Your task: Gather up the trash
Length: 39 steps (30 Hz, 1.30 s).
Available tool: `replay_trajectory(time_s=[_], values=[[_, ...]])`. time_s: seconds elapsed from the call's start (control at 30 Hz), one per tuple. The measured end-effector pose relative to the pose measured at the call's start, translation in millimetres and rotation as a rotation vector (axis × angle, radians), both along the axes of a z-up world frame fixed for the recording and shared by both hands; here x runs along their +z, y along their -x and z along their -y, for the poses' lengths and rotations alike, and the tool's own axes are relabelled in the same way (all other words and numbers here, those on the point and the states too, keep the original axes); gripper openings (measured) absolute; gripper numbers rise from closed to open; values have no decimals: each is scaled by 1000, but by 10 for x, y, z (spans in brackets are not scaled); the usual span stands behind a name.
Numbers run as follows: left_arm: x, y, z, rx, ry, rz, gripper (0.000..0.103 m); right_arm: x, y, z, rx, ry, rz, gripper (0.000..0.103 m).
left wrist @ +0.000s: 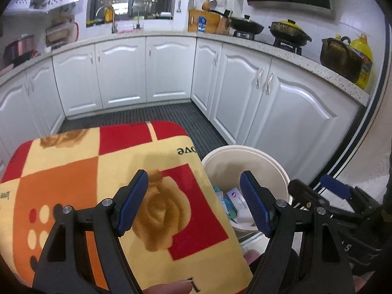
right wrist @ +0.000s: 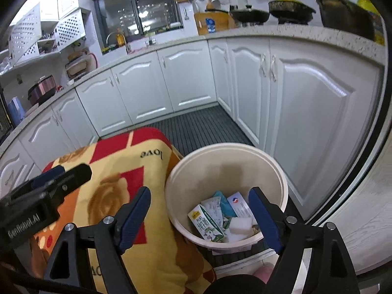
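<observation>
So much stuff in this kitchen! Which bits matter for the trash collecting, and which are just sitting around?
For the job:
- cream bin
- milk carton, white sponge and paper packets inside it
- left gripper and right gripper, both open and empty

Just lying about:
- rose-patterned blanket
- black wok
- yellow-lidded pot
- yellow oil bottle

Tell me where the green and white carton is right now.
The green and white carton lies inside the cream bucket, low in the right wrist view, beside a white sponge and just right of the blanket-covered surface.

Black-framed left gripper (left wrist: 194, 204) and right gripper (right wrist: 199, 216), blue pads, silver screws.
</observation>
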State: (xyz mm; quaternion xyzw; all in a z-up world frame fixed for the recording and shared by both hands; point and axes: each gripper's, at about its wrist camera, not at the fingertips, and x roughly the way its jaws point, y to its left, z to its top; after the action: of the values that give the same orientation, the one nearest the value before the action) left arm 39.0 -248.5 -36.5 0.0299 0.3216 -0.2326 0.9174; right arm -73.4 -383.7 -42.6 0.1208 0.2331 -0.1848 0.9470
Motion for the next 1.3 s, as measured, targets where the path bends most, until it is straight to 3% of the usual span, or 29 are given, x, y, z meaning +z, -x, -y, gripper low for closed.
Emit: replay_trajectory(time_s=[0.37,1.3], values=[[248,217,-193,38,28,95,77,235,185,-247,-26,89,33,86],[364,346,-435,112,63,178,77,480,336,-539,-32,168,145,89]])
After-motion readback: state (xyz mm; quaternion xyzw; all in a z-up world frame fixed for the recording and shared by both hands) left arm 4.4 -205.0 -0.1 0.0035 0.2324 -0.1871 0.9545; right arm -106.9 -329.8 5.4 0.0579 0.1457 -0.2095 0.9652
